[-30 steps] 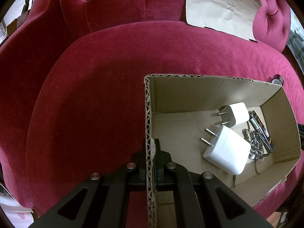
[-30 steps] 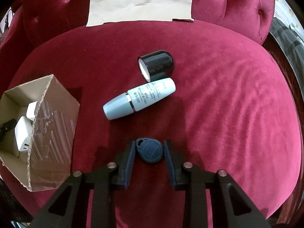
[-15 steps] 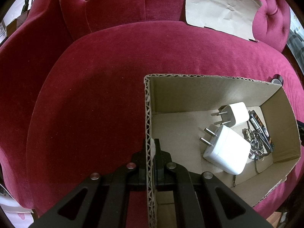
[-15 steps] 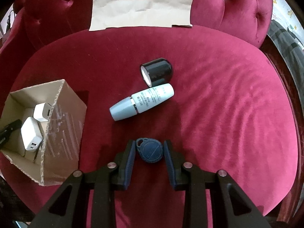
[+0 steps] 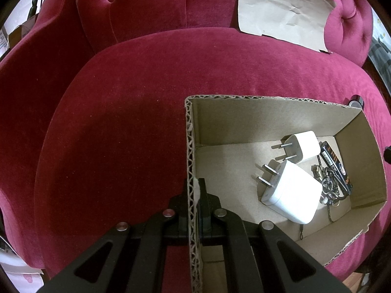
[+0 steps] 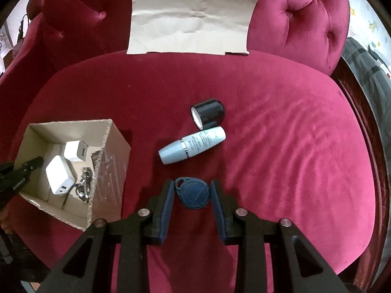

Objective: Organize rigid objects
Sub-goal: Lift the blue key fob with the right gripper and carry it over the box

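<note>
While clamped on box wall: left hand-held gripper (image 5: 194, 188), jaws fully closed, one finger outside, one inside the cardboard.
Right hand-held gripper (image 6: 191, 193): jaws narrowly parted, pressed on both sides of the fob, held above the seat.
Fob (image 6: 193, 192): one, dark blue, teardrop-shaped, flat face toward the camera, between the blue pads.
Box (image 6: 114, 146): one, open-topped cardboard, on the left part of the seat in the right wrist view.
Chargers: two, white, both inside the box; big one (image 5: 292, 195) nearer, small one (image 5: 304, 145) just behind it, prongs pointing toward the gripped wall.
Keys (image 5: 328, 188): one bunch, inside the box beside the big charger.
Black stick (image 5: 336, 166): one, with orange print, inside the box against the far side wall; kind cannot be told.
Bottle (image 6: 193, 145): one, pale blue, lying on the seat, mid-cushion.
Cap (image 6: 207, 113): one, black, lying on its side, touching the bottle's far end.
Paper (image 6: 193, 17): one brown sheet, leaning on the backrest.
Seat (image 6: 281, 146): one, red velvet, tufted back.
</note>
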`<state>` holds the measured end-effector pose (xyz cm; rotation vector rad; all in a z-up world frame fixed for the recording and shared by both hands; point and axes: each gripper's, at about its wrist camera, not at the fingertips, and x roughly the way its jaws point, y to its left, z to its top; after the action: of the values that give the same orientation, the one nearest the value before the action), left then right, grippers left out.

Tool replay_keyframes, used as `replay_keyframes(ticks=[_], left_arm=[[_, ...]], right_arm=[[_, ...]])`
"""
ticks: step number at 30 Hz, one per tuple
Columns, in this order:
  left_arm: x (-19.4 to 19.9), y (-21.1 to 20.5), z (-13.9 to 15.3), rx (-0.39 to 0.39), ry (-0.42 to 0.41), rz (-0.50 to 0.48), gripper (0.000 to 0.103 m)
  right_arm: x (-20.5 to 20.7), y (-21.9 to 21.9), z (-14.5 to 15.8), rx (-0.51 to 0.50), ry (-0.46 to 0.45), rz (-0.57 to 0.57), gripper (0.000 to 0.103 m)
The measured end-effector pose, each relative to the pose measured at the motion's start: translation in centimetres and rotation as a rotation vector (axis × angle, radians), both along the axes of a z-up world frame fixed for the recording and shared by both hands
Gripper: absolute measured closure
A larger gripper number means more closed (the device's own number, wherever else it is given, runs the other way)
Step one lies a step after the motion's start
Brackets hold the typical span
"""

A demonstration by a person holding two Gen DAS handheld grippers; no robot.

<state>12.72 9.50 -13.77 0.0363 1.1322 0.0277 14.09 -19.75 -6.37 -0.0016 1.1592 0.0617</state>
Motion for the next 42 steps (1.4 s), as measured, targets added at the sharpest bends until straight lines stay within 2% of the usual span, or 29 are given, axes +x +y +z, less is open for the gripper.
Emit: replay_keyframes(ticks=[18,42], left_arm=[[0.1,0.1,0.1,-0.001,0.002,0.001,0.1],[0.1,0.0,0.0,-0.003,0.002,0.003,0.1]], right_arm=[[-0.4,3.3,4.1,0.008,-0.049,0.066,0.07],[0.2,10.5,4.9,0.058,-0.06,0.219,0.07]])
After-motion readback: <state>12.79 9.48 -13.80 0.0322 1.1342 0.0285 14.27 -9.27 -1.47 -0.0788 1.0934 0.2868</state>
